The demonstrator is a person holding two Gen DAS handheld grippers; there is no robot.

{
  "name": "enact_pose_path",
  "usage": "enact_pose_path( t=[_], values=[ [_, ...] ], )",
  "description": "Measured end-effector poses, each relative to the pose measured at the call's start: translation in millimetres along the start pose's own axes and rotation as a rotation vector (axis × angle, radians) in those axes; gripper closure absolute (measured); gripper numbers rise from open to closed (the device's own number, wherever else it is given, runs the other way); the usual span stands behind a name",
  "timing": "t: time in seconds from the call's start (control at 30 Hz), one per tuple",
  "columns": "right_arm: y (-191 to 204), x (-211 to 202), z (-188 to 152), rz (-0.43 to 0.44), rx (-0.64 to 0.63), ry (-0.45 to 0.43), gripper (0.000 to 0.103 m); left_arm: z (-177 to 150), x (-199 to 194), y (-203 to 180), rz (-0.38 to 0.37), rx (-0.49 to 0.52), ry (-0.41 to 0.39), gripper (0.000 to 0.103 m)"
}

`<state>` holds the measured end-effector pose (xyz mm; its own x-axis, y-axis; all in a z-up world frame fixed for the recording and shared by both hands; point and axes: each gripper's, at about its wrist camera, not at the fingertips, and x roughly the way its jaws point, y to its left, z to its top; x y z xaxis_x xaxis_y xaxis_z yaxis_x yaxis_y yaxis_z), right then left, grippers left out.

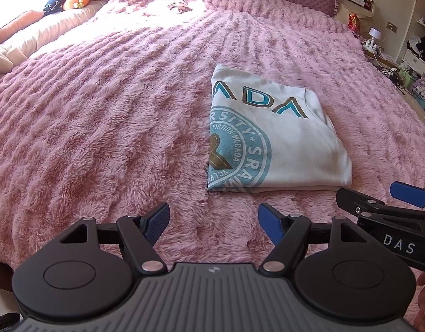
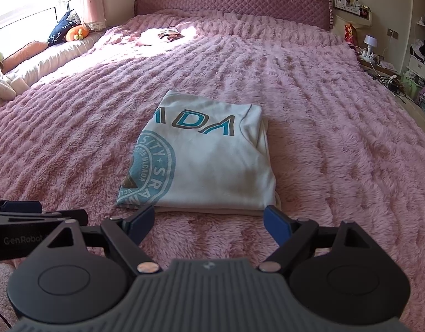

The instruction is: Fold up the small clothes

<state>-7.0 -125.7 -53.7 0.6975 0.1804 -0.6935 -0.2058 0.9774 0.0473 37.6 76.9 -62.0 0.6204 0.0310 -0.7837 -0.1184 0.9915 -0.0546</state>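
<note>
Home bedroom: pink-blanketed bed [image 2: 309, 88], headboard [image 2: 231, 2].

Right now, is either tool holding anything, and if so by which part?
Nothing is held. The left tool and right tool both stand open over the fluffy pink blanket, short of the folded white T-shirt with blue print.
</note>
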Motion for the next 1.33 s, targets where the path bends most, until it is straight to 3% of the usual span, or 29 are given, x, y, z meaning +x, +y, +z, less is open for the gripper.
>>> enact_pose_path(
  t=[0.5,0.8,1.13,1.33],
  values=[
    [-2,-2,0,-0.001,0.001,-0.002,0.021,-3,8,-7,0.016,0.018,0.052,0.016],
    [-4,-2,0,-0.003,0.002,-0.001,0.021,-3,5,-13,0.034,0.044,0.008,0.008],
    [-5,-1,0,-0.006,0.011,0.001,0.021,-6,5,-8,-0.016,0.021,-0.013,0.009],
    [-5,-1,0,-0.005,0.005,0.002,0.021,-4,6,-10,0.004,0.026,0.001,0.008]
  ],
)
